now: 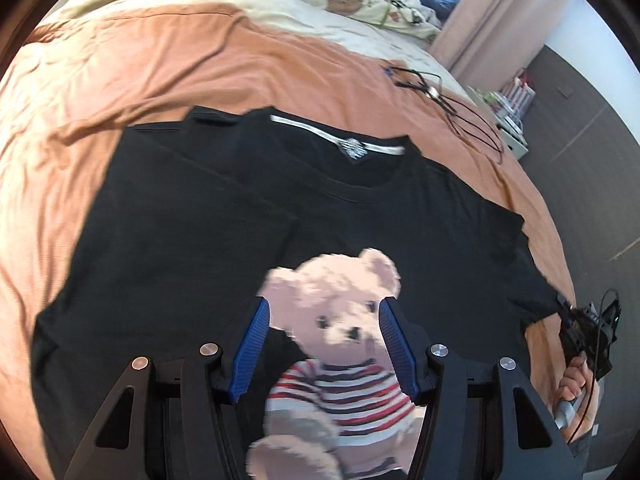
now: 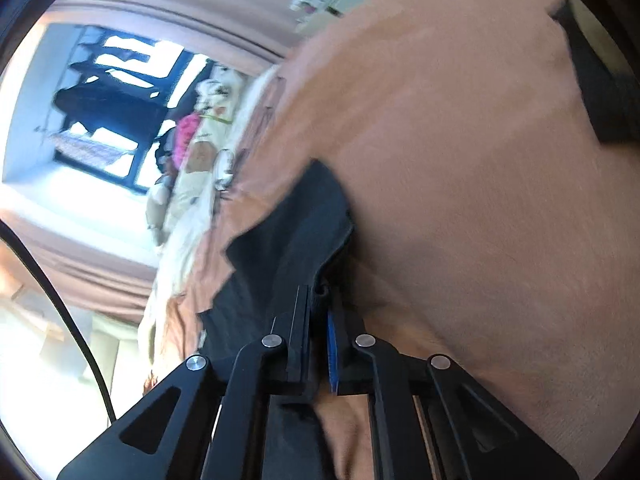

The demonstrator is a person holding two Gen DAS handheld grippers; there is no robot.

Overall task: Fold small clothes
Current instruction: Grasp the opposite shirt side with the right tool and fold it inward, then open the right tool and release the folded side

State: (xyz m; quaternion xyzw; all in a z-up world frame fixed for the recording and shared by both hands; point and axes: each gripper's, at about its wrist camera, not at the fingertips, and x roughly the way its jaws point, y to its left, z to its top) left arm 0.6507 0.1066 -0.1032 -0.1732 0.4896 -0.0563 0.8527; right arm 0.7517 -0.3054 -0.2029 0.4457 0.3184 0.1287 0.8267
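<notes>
A black T-shirt [image 1: 192, 232] with a teddy-bear print [image 1: 336, 344] lies flat on the orange bed cover [image 1: 120, 72], collar at the far side. Its left side is folded in over the body. My left gripper [image 1: 324, 308] is open, its blue pads above the bear print, holding nothing. My right gripper [image 2: 320, 292] is shut on the shirt's right sleeve [image 2: 288, 232] and is turned sideways. It also shows at the right edge of the left wrist view [image 1: 584, 332], held by a hand at the sleeve end.
Black cables and glasses [image 1: 440, 96] lie on the cover beyond the shirt. A cream quilt [image 1: 280, 4] and piled clothes lie at the bed's far end. A window [image 2: 112, 92], curtains and a white shelf [image 1: 512, 120] stand beside the bed.
</notes>
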